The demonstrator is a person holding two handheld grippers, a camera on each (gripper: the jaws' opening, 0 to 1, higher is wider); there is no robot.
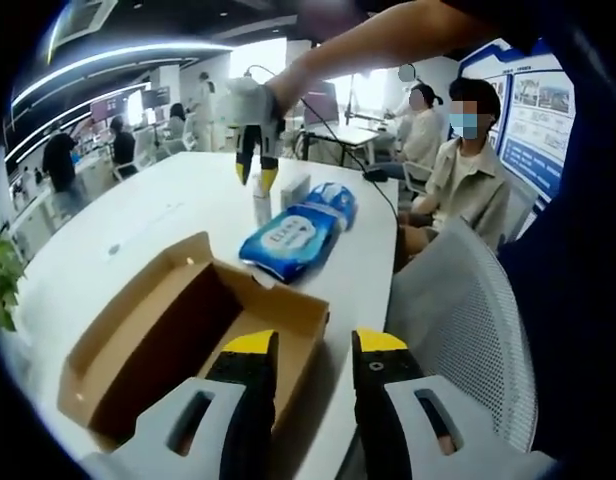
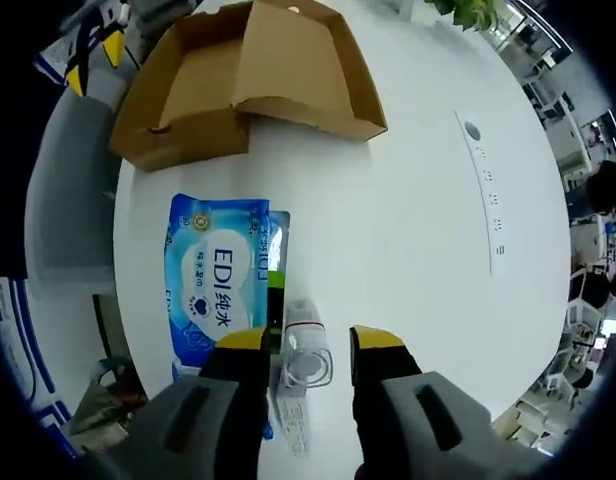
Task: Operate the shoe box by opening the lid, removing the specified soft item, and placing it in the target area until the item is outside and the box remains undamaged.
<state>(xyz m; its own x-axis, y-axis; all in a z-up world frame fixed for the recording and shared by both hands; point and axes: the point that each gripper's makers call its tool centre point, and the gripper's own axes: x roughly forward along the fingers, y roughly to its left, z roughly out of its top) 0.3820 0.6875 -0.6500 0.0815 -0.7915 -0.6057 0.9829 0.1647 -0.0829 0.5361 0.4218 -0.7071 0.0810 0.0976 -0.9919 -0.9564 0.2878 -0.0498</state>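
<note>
Blue-and-white soft plastic pack of wipes (image 2: 216, 285) reads "EDI 纯水" in the right gripper view; other print too small to read. It lies flat on the white tabletop (image 2: 408, 200), outside the open brown cardboard shoe box (image 2: 250, 75), apart from it w/ a bare strip of table between. In the left gripper view the pack (image 1: 296, 232) sits beyond the box (image 1: 188, 330), toward the far right of the table (image 1: 138, 215).

Right gripper (image 2: 308, 345): yellow-tipped black jaws moderately apart, straddling a small clear plastic bottle (image 2: 303, 350) standing just right of the pack; can't tell if pads touch it, no firm hold seen. From the left gripper view the same gripper (image 1: 256, 165) hangs over the bottle (image 1: 261, 205), a small white box (image 1: 295, 188) beside it.

Left gripper (image 1: 312, 350): jaws apart, holding nothing, at the box's near right corner by the table edge.

Box interior looks empty, lid flap folded out flat on the near left side.

Room: open office, ceiling light strips, desks, people standing far left, two people seated far right by a blue wall poster (image 1: 543, 110), text unreadable. Grey mesh chair back (image 1: 468, 330) near right, close to the table edge. Green plant leaves (image 1: 3, 275) at left. Wide bare tabletop left of the pack and box; a row of small dark marks (image 2: 491, 195) runs across it.
</note>
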